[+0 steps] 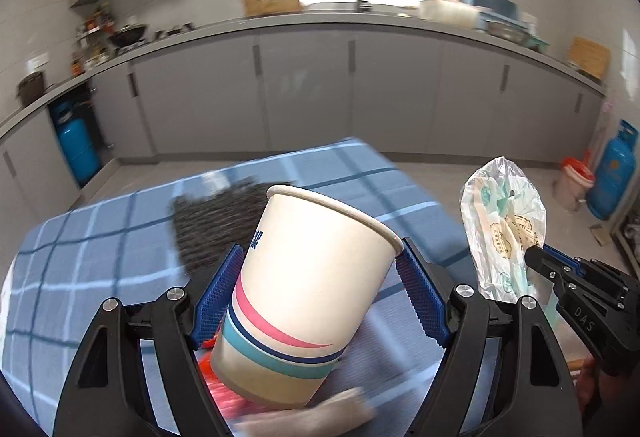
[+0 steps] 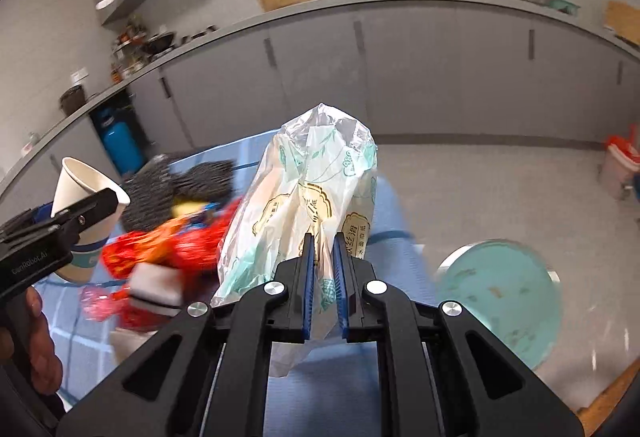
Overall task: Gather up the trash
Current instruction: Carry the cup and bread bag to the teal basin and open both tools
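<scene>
Left wrist: L gripper (image 1: 320, 277) clamps paper cup (image 1: 304, 289), inside unseen.

The cup (image 1: 308, 289) is matt paper with printed pink, navy and teal bands. The bag (image 2: 308, 197) is thin, crinkled, glossy clear plastic with green and gold print. Both claws, left (image 1: 320, 293) and right (image 2: 323, 277), are matt black plastic with ribbed blue rubbery pads (image 1: 222, 289) and shiny metal screws. The desk (image 1: 92, 261) wears a soft blue checked cloth. A dark mat (image 1: 216, 221) on it looks coarse and woven. The red wrapper (image 2: 160, 249) is shiny, crumpled foil-like plastic. The cabinets (image 1: 312, 89) are smooth, matt grey.
</scene>
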Action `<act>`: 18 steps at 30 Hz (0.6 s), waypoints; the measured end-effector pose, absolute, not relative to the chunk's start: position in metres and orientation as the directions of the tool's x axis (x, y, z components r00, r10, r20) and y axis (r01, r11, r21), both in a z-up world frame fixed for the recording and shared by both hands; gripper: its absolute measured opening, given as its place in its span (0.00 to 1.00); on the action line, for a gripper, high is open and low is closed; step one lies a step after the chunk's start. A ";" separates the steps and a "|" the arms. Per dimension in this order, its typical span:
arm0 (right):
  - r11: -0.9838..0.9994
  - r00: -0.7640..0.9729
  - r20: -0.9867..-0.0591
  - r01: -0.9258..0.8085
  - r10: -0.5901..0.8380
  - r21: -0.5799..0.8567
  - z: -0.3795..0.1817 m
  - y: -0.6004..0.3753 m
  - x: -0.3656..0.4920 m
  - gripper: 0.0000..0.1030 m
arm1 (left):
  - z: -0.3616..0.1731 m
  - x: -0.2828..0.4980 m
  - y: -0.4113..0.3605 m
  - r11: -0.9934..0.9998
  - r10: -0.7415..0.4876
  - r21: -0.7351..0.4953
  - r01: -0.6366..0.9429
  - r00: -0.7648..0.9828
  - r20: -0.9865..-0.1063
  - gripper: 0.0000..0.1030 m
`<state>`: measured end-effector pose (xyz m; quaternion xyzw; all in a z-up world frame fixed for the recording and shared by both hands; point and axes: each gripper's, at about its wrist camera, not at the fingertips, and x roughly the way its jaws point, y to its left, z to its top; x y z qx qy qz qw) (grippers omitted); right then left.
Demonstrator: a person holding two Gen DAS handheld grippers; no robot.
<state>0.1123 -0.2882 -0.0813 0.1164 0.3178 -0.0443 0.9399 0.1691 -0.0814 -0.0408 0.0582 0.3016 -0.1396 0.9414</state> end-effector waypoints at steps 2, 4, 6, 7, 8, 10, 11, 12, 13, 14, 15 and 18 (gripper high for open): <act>0.962 0.787 -0.613 0.212 -0.062 0.174 -0.083 -0.312 0.105 0.11 | -0.040 0.170 -0.109 0.938 -0.270 0.020 0.345 0.768 -0.581 0.75; 0.953 0.776 -0.622 0.257 -0.105 0.160 -0.086 -0.331 0.098 0.11 | -0.041 0.171 -0.135 0.922 -0.309 0.011 0.386 0.754 -0.580 0.75; 0.943 0.760 -0.635 0.298 -0.140 0.149 -0.090 -0.349 0.093 0.11 | -0.044 0.171 -0.162 0.903 -0.347 0.004 0.430 0.733 -0.586 0.75; 0.936 0.752 -0.641 0.320 -0.157 0.147 -0.094 -0.359 0.090 0.11 | -0.046 0.169 -0.173 0.894 -0.363 -0.003 0.448 0.722 -0.588 0.75; 0.930 0.743 -0.648 0.338 -0.170 0.144 -0.098 -0.367 0.086 0.11 | -0.047 0.169 -0.186 0.885 -0.380 -0.007 0.466 0.712 -0.591 0.75; 0.920 0.728 -0.659 0.366 -0.189 0.141 -0.106 -0.383 0.081 0.11 | -0.051 0.168 -0.206 0.869 -0.401 -0.007 0.494 0.696 -0.595 0.75; 0.915 0.721 -0.665 0.378 -0.196 0.141 -0.109 -0.389 0.079 0.11 | -0.053 0.168 -0.214 0.862 -0.412 -0.013 0.506 0.686 -0.600 0.75; 0.912 0.716 -0.668 0.386 -0.202 0.139 -0.113 -0.394 0.077 0.11 | -0.055 0.168 -0.226 0.852 -0.428 -0.022 0.523 0.672 -0.605 0.75; 0.908 0.710 -0.673 0.396 -0.209 0.135 -0.116 -0.400 0.076 0.11 | -0.057 0.169 -0.233 0.848 -0.432 -0.021 0.529 0.668 -0.607 0.75; 0.906 0.706 -0.676 0.402 -0.213 0.135 -0.118 -0.404 0.076 0.11 | -0.059 0.168 -0.240 0.843 -0.437 -0.021 0.537 0.661 -0.610 0.75; 0.903 0.701 -0.679 0.409 -0.217 0.134 -0.122 -0.409 0.074 0.11 | -0.062 0.170 -0.246 0.837 -0.444 -0.026 0.546 0.651 -0.616 0.75; 0.894 0.688 -0.689 0.429 -0.228 0.132 -0.132 -0.422 0.071 0.11 | -0.071 0.172 -0.267 0.820 -0.462 -0.037 0.571 0.623 -0.631 0.75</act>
